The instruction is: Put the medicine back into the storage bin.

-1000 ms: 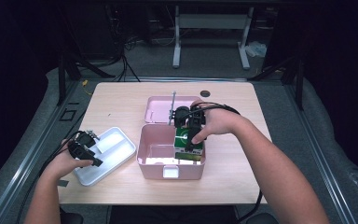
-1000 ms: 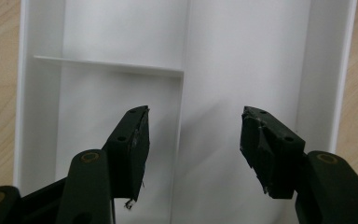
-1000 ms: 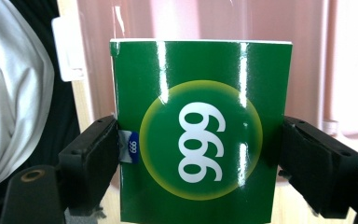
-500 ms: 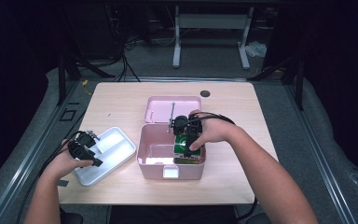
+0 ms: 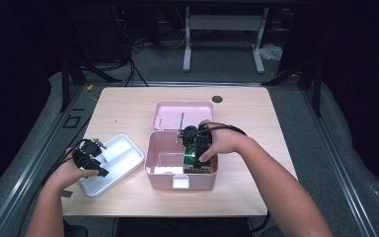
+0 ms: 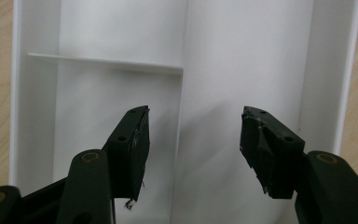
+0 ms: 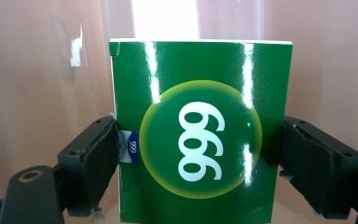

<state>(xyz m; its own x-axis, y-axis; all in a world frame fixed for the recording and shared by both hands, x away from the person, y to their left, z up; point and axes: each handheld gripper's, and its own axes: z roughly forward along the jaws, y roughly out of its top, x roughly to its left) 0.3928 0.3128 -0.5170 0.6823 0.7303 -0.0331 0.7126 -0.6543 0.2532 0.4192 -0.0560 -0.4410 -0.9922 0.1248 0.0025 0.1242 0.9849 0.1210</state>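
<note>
Wooden table (image 5: 128, 111) | right gripper (image 7: 200, 154) clamps green box (image 7: 200, 130) — inside pink bin (image 5: 155, 170) | left gripper (image 6: 193, 140) apart — over white tray (image 6: 242, 56)

1. The right gripper (image 7: 200, 154) is clamping a glossy green box (image 7: 200, 130) by its two side edges.
2. A pale pink box wall (image 7: 42, 70) is standing behind, catching glare.

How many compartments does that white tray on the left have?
3 can be made out in the white tray: one long compartment along one side and two shorter ones beside it, split by a divider. The left hand-held gripper may hide more.
</note>
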